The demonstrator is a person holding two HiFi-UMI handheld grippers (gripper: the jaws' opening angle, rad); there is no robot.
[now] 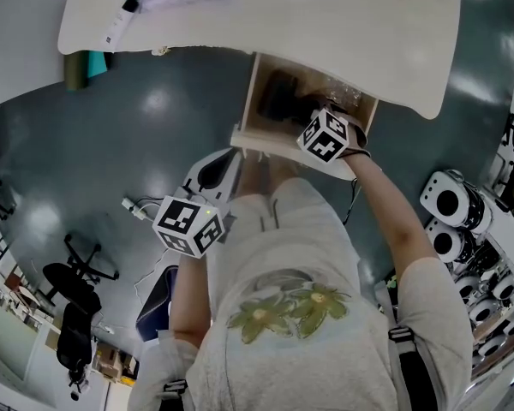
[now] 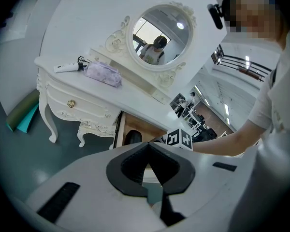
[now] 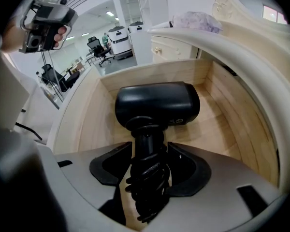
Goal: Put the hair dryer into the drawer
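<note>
A white dressing table, its surface (image 1: 343, 15) set under an oval mirror (image 2: 159, 35), stands at the far side of the scene. A wooden drawer (image 1: 248, 114) is pulled out towards the person from under the right part of the surface. The person leans in with the right arm stretched forward. The right gripper (image 3: 149, 153) reaches into the drawer, its jaws clamped on the handle of the black hair dryer (image 3: 157, 105), over the cord wound around that handle. The dryer sits inside the drawer, barrel lying crosswise towards the far wall and handle pointing near. Whether it rests on the drawer floor cannot be told. The left gripper (image 2: 150, 173) hangs back near the person's waist, left of the drawer and well apart from it, its jaws closed on nothing. On the left part of the surface lie a lilac pouch (image 2: 102, 74) and, just left of it, a white stick (image 2: 66, 67).
</note>
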